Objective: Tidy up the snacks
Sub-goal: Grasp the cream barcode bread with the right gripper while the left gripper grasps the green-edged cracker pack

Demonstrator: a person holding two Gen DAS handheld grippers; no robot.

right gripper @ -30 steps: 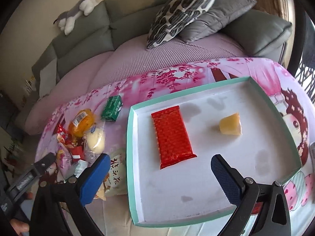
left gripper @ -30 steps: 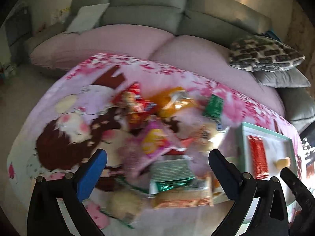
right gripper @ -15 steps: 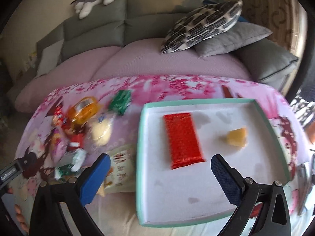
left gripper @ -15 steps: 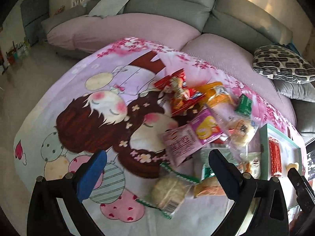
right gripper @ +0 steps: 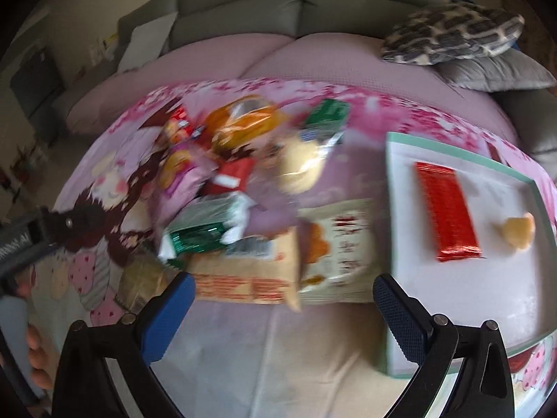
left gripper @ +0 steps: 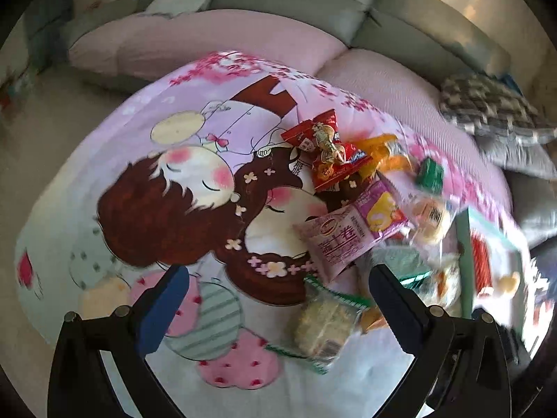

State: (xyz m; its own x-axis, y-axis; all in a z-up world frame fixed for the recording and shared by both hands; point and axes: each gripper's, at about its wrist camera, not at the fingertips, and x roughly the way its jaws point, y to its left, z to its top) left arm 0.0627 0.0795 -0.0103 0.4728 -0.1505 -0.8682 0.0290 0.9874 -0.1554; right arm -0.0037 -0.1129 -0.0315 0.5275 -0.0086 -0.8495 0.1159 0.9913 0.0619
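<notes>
A heap of snack packets lies on a pink cartoon cloth. In the left wrist view I see red packets (left gripper: 327, 149), a pink packet (left gripper: 351, 233) and a clear-wrapped rice cake (left gripper: 325, 324). My left gripper (left gripper: 275, 306) is open and empty, above the cloth left of the heap. In the right wrist view my right gripper (right gripper: 278, 317) is open and empty, just in front of a beige biscuit packet (right gripper: 264, 275). A mint-rimmed white tray (right gripper: 393, 230) holds a red bar (right gripper: 445, 209) and a yellow piece (right gripper: 518, 233).
A grey sofa with pink seat covers (right gripper: 313, 55) runs behind the table, with a patterned cushion (right gripper: 452, 35) at the right. The tray also shows at the right edge of the left wrist view (left gripper: 464, 264). The left gripper body shows at the left in the right wrist view (right gripper: 38, 233).
My left gripper has swung left, away from the heap, so the packets now lie to its right. My right gripper has swung left from over the tray toward the heap.
</notes>
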